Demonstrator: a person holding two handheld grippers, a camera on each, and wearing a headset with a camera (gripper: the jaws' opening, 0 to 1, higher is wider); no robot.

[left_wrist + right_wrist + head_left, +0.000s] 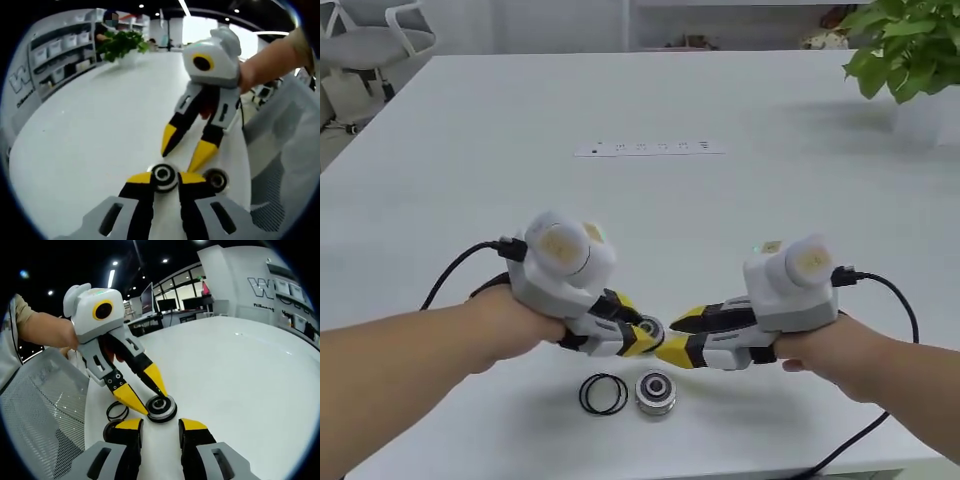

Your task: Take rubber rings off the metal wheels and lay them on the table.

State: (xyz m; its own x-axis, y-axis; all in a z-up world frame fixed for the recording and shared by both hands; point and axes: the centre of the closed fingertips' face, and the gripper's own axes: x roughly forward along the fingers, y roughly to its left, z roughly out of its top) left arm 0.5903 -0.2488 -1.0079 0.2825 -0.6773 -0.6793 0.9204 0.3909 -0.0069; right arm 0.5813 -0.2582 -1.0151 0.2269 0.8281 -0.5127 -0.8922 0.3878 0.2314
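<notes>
One wheel, half hidden by left gripper

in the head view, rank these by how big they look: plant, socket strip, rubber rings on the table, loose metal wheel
1. plant
2. socket strip
3. rubber rings and loose metal wheel: nearly alike, rings a touch wider

Head view overhead; gripper views opposed across wheel
</notes>
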